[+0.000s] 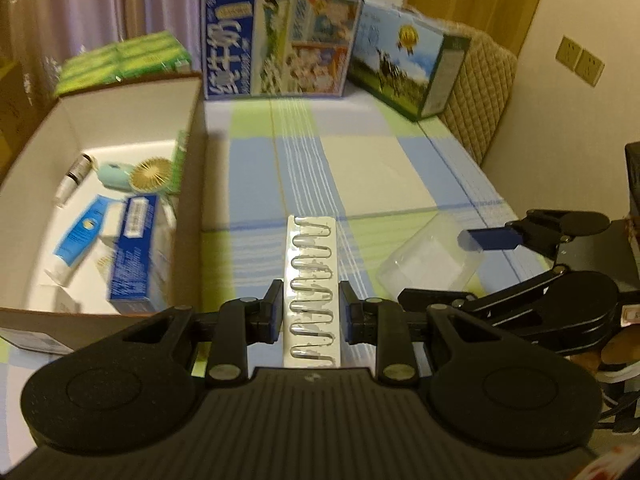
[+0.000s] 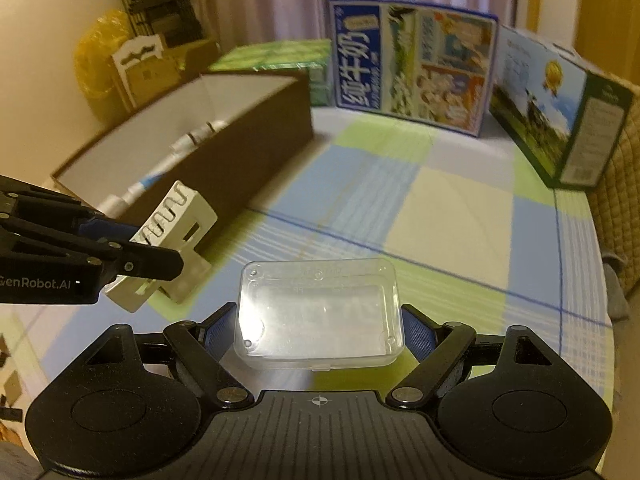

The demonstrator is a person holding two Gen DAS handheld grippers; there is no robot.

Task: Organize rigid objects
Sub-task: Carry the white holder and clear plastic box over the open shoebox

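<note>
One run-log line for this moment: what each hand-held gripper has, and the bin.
left hand-held gripper: shut on white blister strip | right hand-held gripper: shut on clear plastic case | cardboard bin: holds tubes, boxes

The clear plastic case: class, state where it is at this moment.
The clear plastic case sits between the right gripper jaws, low in the right wrist view, above the checked tablecloth, right of the white blister pack held by the left gripper.
</note>
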